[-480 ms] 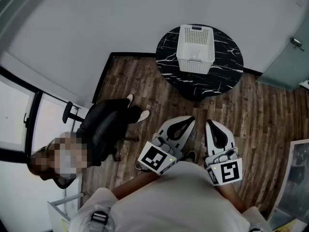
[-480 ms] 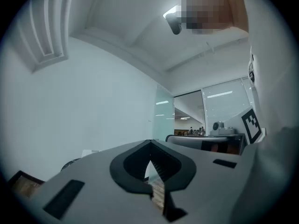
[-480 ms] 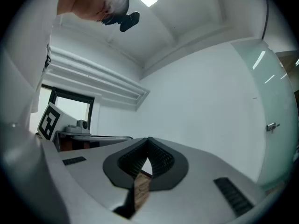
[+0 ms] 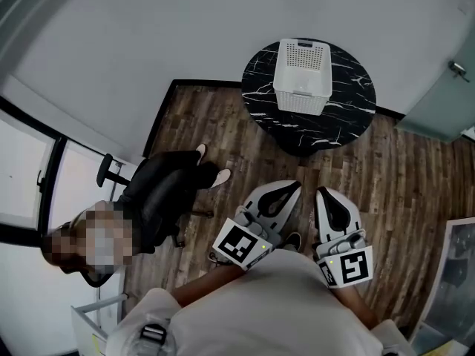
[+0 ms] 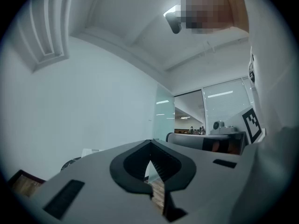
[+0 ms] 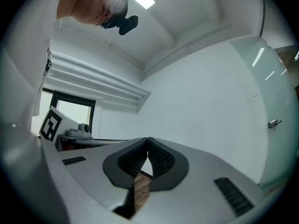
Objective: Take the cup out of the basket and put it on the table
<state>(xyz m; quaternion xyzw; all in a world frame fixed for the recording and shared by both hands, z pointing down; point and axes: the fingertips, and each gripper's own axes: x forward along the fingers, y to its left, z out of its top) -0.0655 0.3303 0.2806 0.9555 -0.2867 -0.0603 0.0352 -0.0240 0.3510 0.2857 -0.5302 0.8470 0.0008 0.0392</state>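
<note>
Cup: cannot be made out in any view; at this range the head view does not show what lies inside the basket [image 4: 302, 76].

Basket: white, rectangular, with walls pierced by rows of small holes. It stands upright on the far half of the table [image 4: 349, 117], about midway between its left and right edges.

Table: round, black top with white marble veining. It stands at the far side of the room, close against the pale wall, on the dark plank floor [image 4: 415, 191].

Left gripper [image 4: 292, 186]: held low in the near part of the room, close to the holder's body, pointing toward the table and well apart from it. In the left gripper view [image 5: 150, 146] the jaws are pressed together at their tips. Nothing is between them; only a sliver of floor shows through the gap lower down.

Right gripper [image 4: 323, 192]: just beside the left one, to its right, pointing the same way, and also well apart from the table. In the right gripper view [image 6: 147, 143] the jaw tips meet. It holds nothing and touches nothing.

Left of the grippers, a person sits on a black chair [image 4: 159, 199].
</note>
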